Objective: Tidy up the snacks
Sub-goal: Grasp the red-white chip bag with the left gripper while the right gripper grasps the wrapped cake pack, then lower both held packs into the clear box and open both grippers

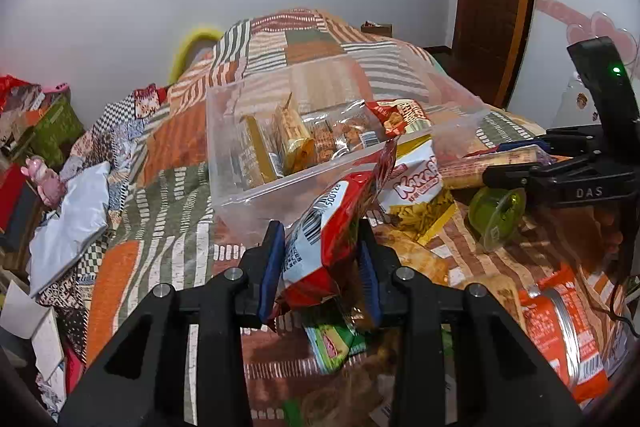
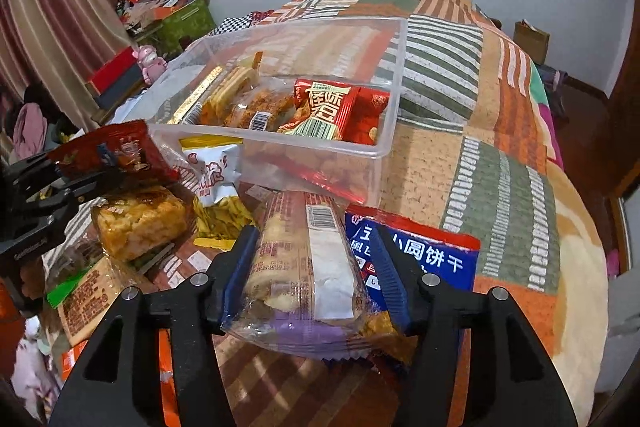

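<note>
A clear plastic bin (image 1: 256, 189) (image 2: 384, 143) stands on the patchwork bedspread and holds several snack packets. My left gripper (image 1: 320, 259) is shut on a red and white snack bag (image 1: 340, 219), lifted just in front of the bin's near wall; it shows in the right wrist view (image 2: 116, 155) at the left. My right gripper (image 2: 314, 267) is shut on a clear-wrapped biscuit packet (image 2: 304, 267), held just short of the bin's near corner; it shows in the left wrist view (image 1: 504, 161) at the right. Loose snacks lie around both grippers.
A yellow chips packet (image 1: 420, 195) (image 2: 216, 187), a green round tin (image 1: 496, 219), orange packets (image 1: 560, 331), a blue biscuit bag (image 2: 436, 255) and a wrapped cake (image 2: 140, 223) lie near the bin. Boxes and clutter stand left of the bed (image 2: 512, 187).
</note>
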